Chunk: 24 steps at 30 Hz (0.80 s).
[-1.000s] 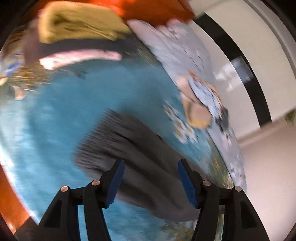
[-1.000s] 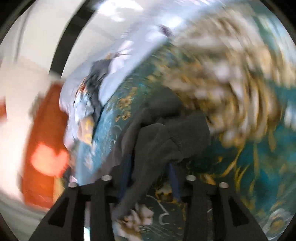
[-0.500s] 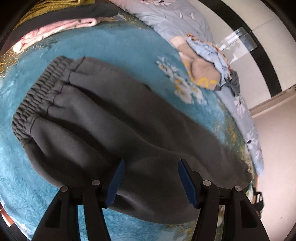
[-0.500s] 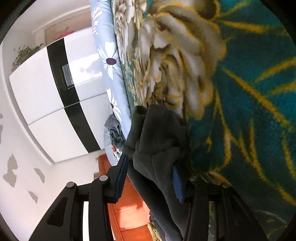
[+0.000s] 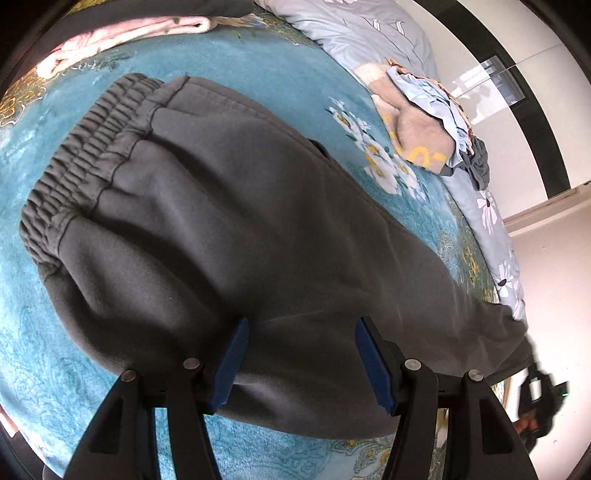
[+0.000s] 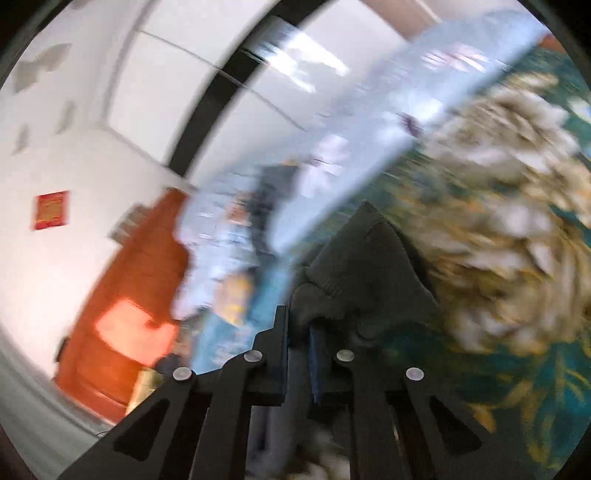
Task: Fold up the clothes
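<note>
**Sweatpants flat, cuff clamped**

Your grey sweatpants (image 5: 258, 229) lie flat on the teal floral bedspread (image 5: 258, 62). Your left hand-held gripper (image 5: 301, 354) hovers above them, fingers apart. Your right hand-held gripper (image 6: 297, 332) is clamped on the ribbed cuff (image 6: 369, 266).

The trousers (image 5: 258, 229) lie flat on the blanket (image 5: 258, 62), waistband (image 5: 81, 162) to the left and legs running off to the lower right. Behind the waistband, folded clothes (image 5: 122, 33) sit at the blanket's far edge. To the right behind the trousers a crumpled heap of clothes (image 5: 424, 122) rests on the quilt (image 5: 369, 29) (which borders the blanket on its far right side). The left gripper (image 5: 299, 354) hangs over the trousers' near edge; the right gripper (image 6: 299, 332) sits at the cuff (image 6: 365, 273).
</note>
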{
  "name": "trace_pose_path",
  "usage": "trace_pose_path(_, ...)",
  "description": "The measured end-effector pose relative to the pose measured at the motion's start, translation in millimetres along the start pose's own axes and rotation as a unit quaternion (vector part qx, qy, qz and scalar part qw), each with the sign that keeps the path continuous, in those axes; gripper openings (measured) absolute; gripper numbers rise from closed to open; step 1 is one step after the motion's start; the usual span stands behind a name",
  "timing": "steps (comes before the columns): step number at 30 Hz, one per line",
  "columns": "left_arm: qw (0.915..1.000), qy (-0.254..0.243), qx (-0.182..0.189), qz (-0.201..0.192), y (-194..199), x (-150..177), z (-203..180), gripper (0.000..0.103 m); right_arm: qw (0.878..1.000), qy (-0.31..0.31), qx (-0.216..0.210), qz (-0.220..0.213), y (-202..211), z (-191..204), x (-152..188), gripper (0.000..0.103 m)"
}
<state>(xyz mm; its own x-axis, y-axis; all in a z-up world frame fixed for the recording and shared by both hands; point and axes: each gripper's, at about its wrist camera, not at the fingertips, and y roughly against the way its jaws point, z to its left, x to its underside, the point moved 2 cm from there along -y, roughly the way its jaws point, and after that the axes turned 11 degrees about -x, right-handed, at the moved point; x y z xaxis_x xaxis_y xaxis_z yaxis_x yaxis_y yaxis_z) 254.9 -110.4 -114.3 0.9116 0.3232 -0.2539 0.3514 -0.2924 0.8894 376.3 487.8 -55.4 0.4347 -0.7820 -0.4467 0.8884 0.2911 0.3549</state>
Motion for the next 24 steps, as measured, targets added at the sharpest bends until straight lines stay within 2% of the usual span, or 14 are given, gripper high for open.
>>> trace_pose_path(2,1.0000,0.001,0.001,0.002,0,0,0,0.064,0.996,-0.073,0.036,0.016,5,-44,8,0.010)
trace_pose_path(5,1.0000,0.002,0.003,0.005,0,0,1,0.064,0.990,-0.133,0.025,0.023,16,-74,25,0.010)
trace_pose_path(8,0.9999,0.007,0.005,0.006,0,0,2,0.064,0.988,-0.152,0.003,0.017,26,-73,27,0.013)
trace_pose_path(10,0.9999,0.011,0.006,0.006,0,0,3,0.064,0.988,-0.153,-0.010,0.028,33,-64,25,0.016)
trace_pose_path(13,0.9998,0.019,0.006,0.004,-1,0,3,0.064,0.987,-0.144,-0.039,0.062,34,-48,20,0.033)
trace_pose_path(15,0.9998,0.021,0.005,0.003,-2,1,3,0.065,0.989,-0.120,-0.056,0.066,25,-31,16,0.043)
trace_pose_path(17,0.9998,0.021,0.002,0.003,-2,1,2,0.065,0.989,-0.111,-0.069,0.069,9,-20,11,0.049)
trace_pose_path(22,0.9993,0.035,0.012,0.007,4,2,3,0.065,0.992,-0.107,-0.028,0.067,-48,-20,5,0.049)
trace_pose_path(24,0.9990,0.040,0.017,0.006,7,3,5,0.065,0.991,-0.116,0.008,0.068,-61,-31,5,0.049)
